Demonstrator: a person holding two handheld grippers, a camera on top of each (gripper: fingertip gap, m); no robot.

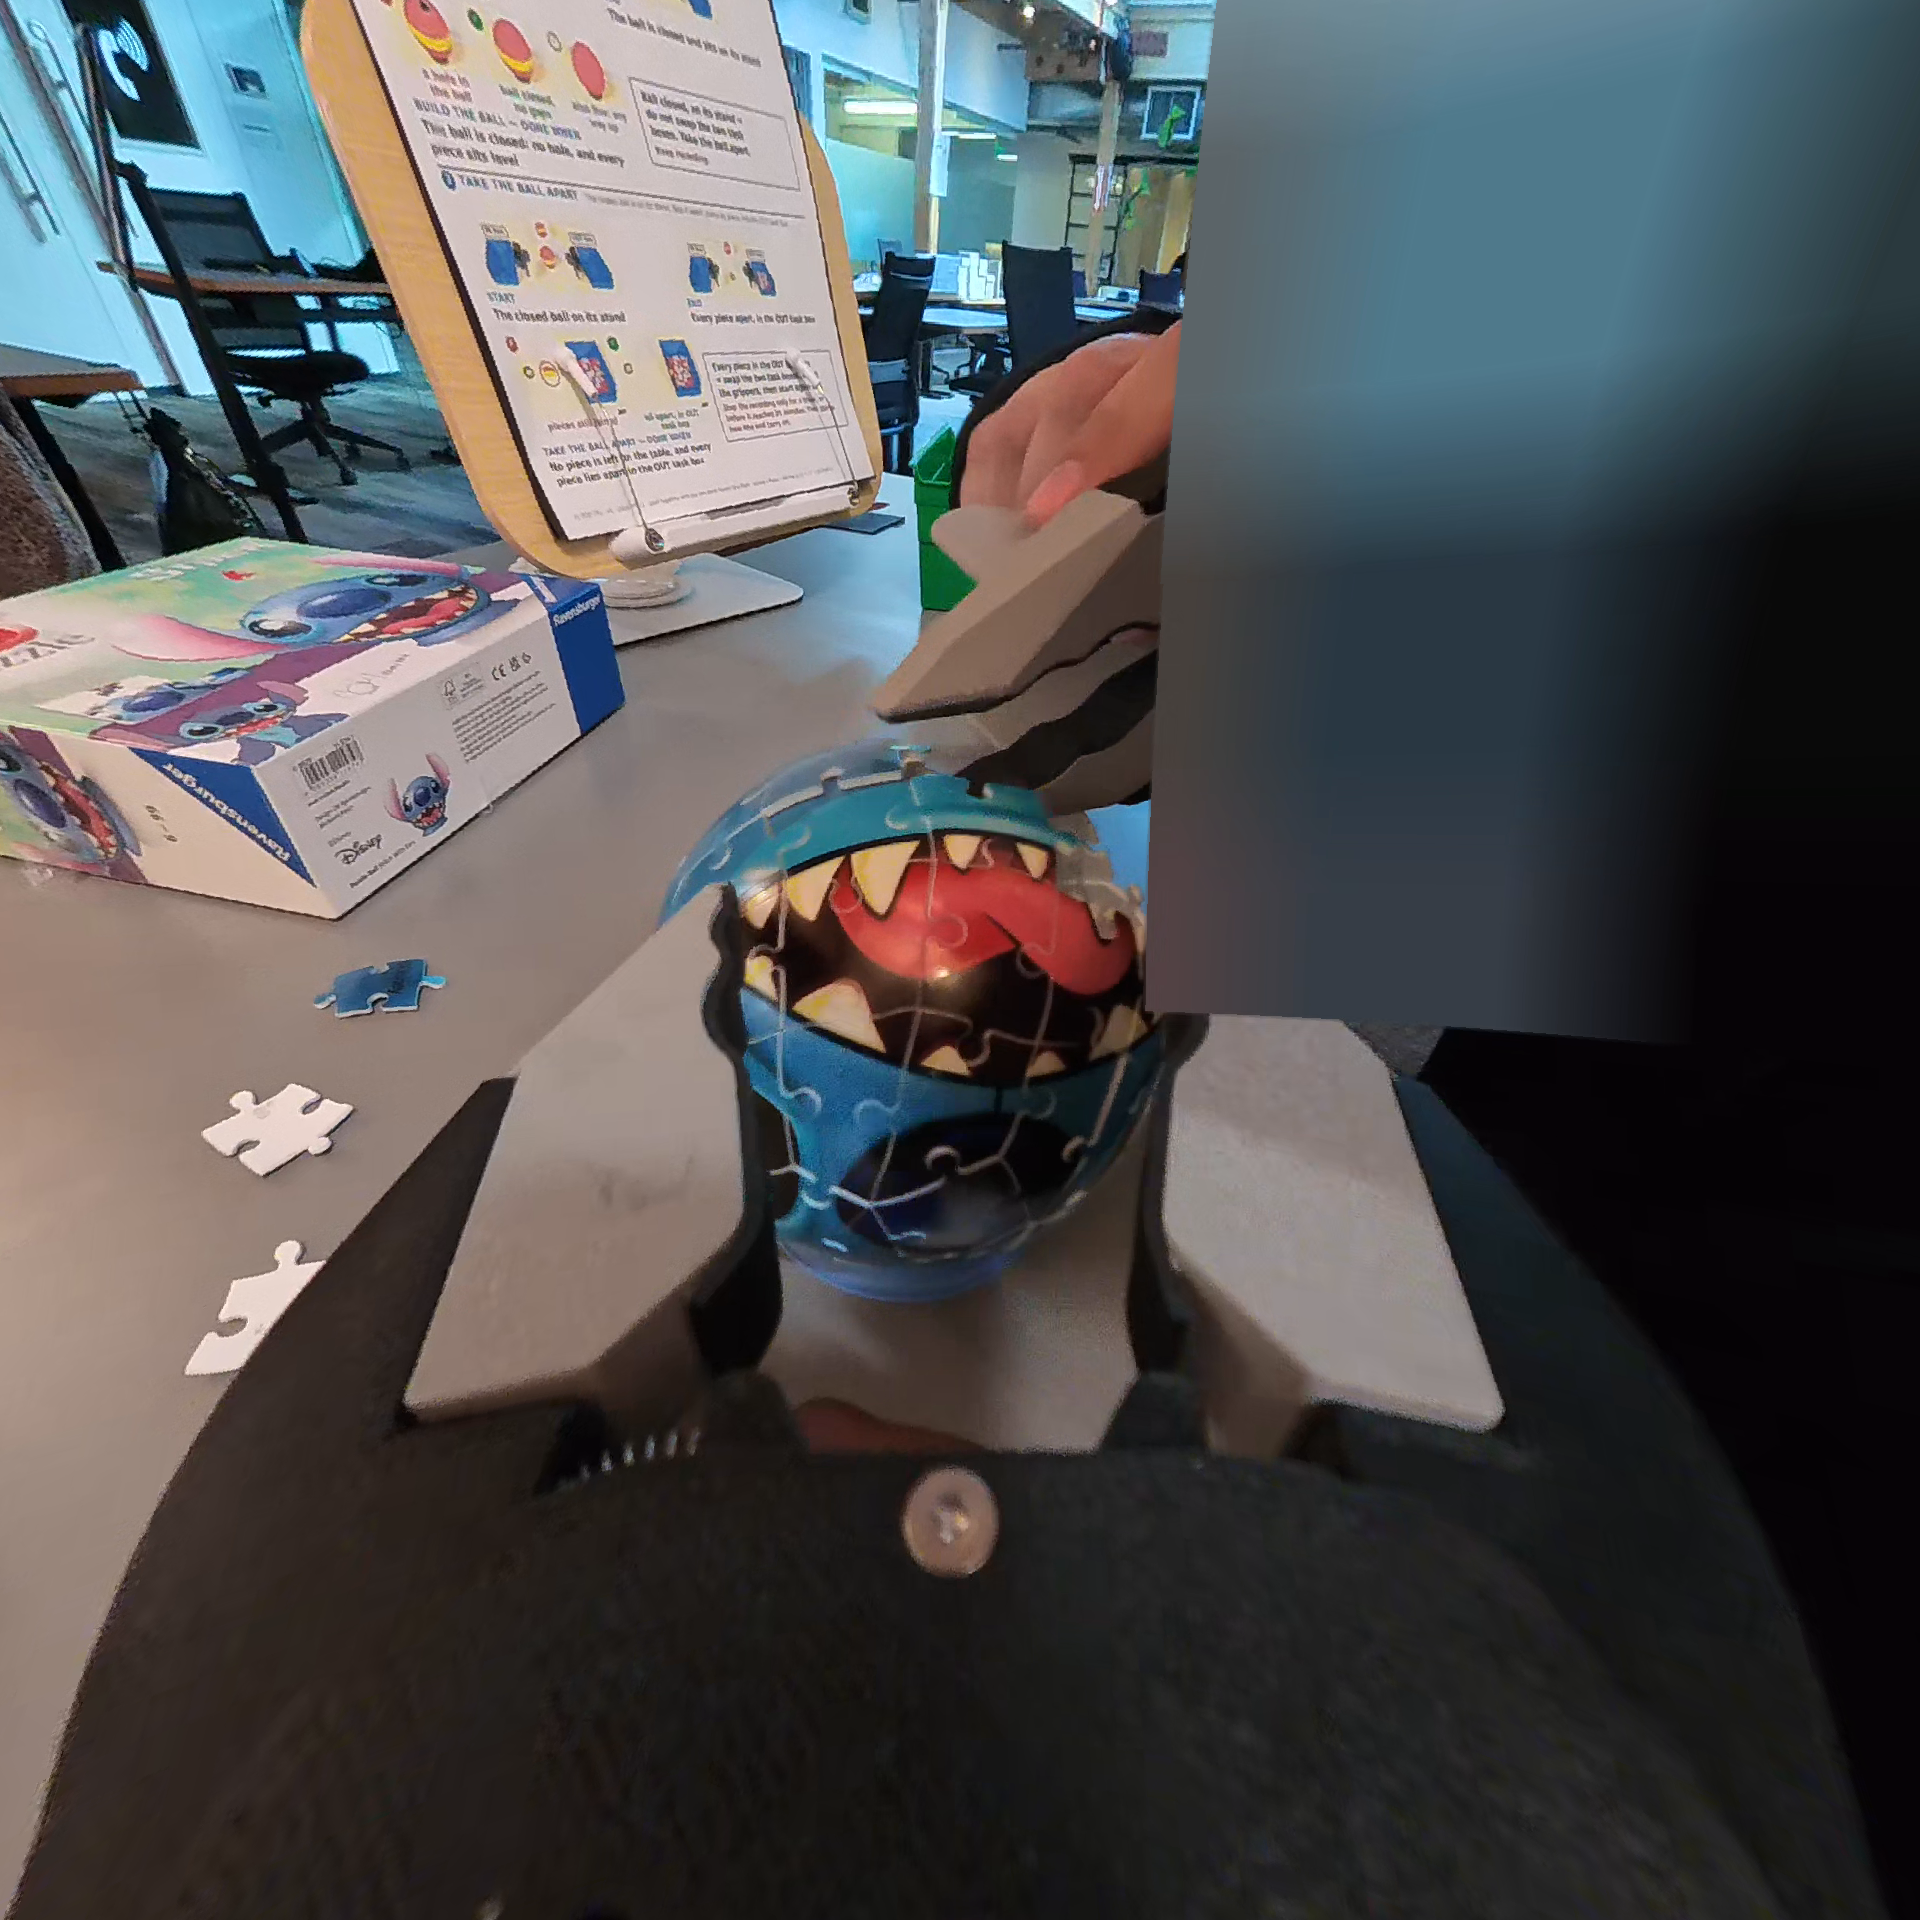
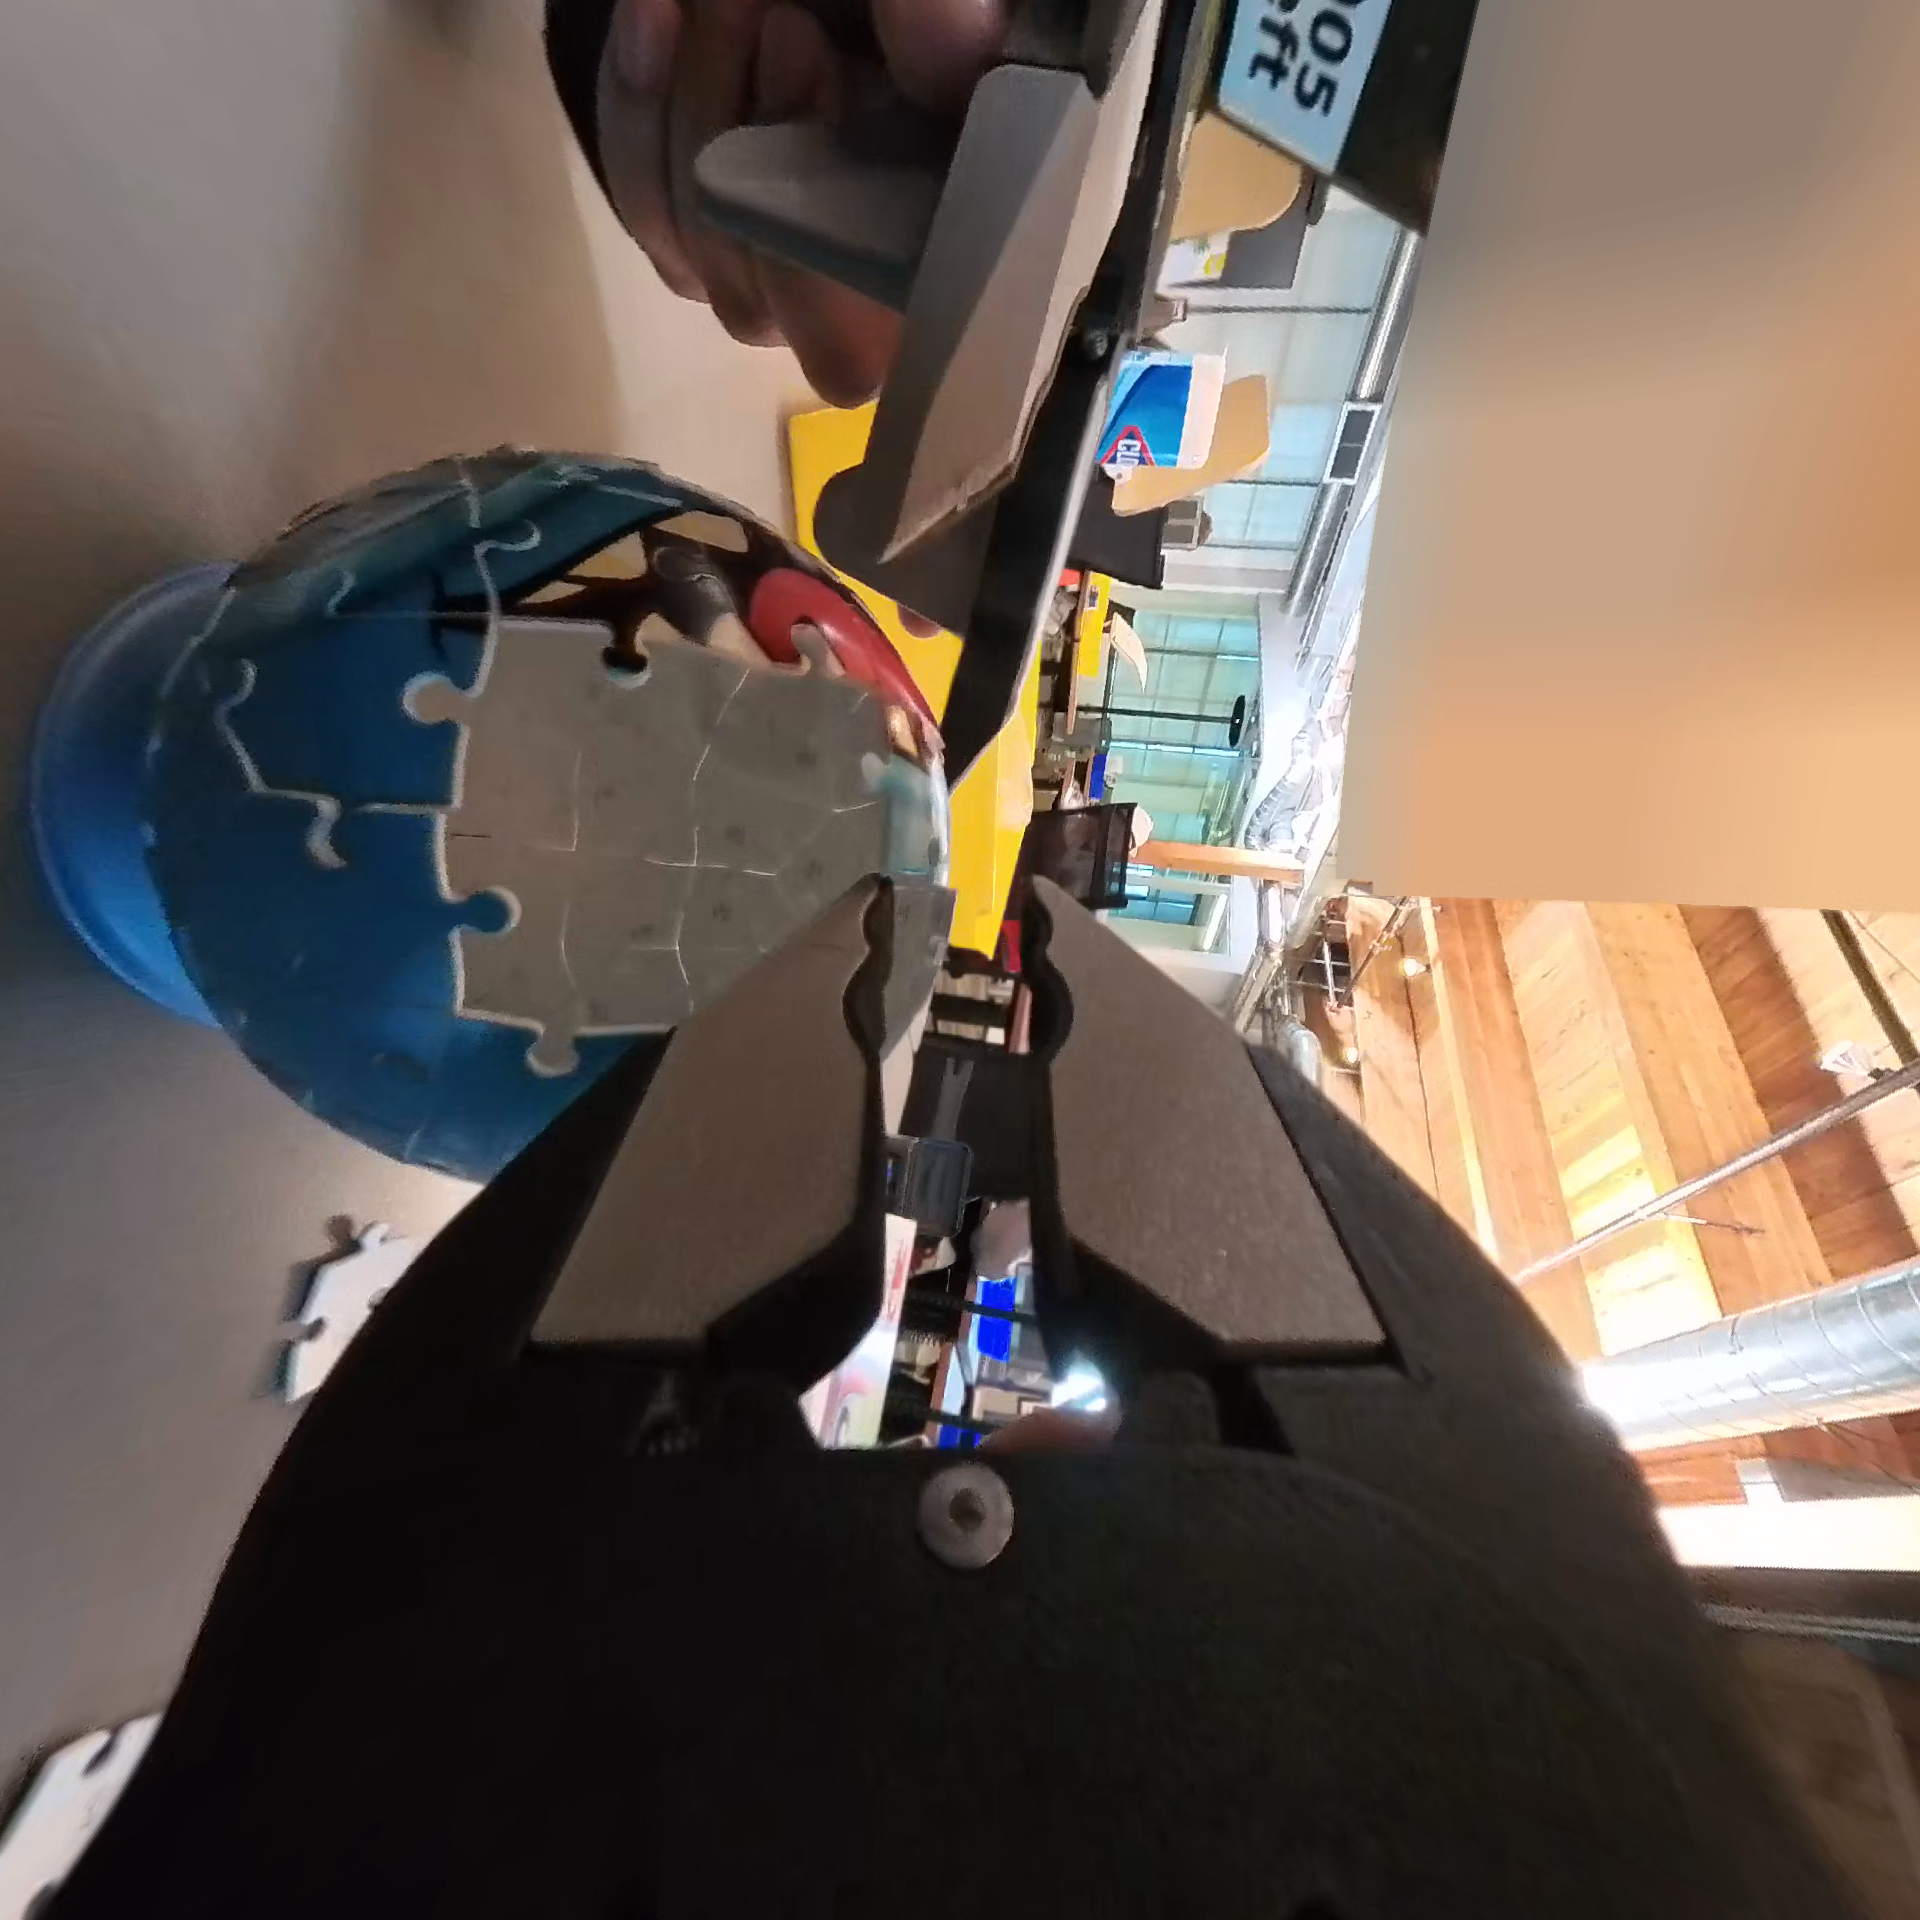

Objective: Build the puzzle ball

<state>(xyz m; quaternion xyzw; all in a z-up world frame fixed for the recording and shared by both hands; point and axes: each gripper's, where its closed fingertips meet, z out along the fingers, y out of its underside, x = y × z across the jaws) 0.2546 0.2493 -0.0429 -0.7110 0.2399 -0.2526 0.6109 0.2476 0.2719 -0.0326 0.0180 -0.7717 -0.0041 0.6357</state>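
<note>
Clearly the blue cartoon-faced plastic puzzle ball [image 1: 935,1029] is the centre here, sitting mid-frame on its blue ring stand [image 2: 99,790] on the grey worktop [image 1: 582,862]. The left claw [image 1: 951,1101] clamps it from both sides, probably to steady it. A gap in the shell shows grey piece-backs [image 2: 665,831]. The right claw [image 2: 956,935] hovers at that gap's edge, fingers slightly parted, gripping nothing I can see. Loose pieces, one blue [image 1: 379,985] and one white [image 1: 275,1127], lie at the left with free worktop around; the puzzle's cardboard box [image 1: 301,717] stands farther off.

Left tool [image 1: 940,1049] clamped, right tool [image 2: 956,914] slightly parted, tilted sideways
</note>
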